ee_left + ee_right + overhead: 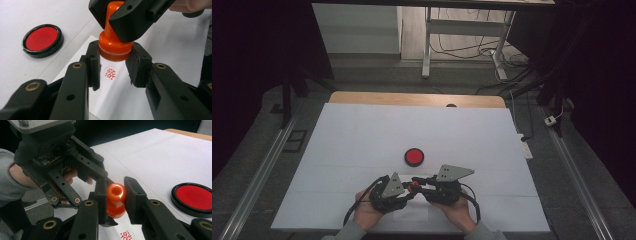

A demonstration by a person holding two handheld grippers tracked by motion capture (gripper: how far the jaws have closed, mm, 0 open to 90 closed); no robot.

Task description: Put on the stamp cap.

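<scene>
High view, nearest: the person's two hands at the bottom centre of the frame, the left gripper point(404, 192) and the right gripper point(419, 184) meeting nose to nose over the white surface point(362, 135).
High view, stamp: an orange stamp point(412, 187) shows as a small spot between the two gripper tips; the red ink pad point(414, 157) lies just above them in the frame.
Left gripper view, nearest: its own black jaws rise from the bottom edge, closed on the broad orange base of the stamp point(113, 48) at centre frame.
Left gripper view, other gripper: the right gripper point(120, 21) comes in from the top and clamps the stamp's narrow handle.
Left gripper view, paper: a red imprint point(111, 73) sits on the white sheet point(120, 100) just below the lifted base (so the face is off the paper); the ink pad point(42, 40) is at upper left.
Right gripper view: its jaws hold the stamp's rounded knob point(116, 191) at centre; the ink pad point(193, 197) is at right, the imprint point(127, 235) at the bottom edge.
Step in hand: likely a handover, or a lift after stamping, with both grippers holding.
Next move: one gripper should release before either pulls away.
Axis: long axis near upright, slightly tilted; stamping face down, knob up.
</scene>
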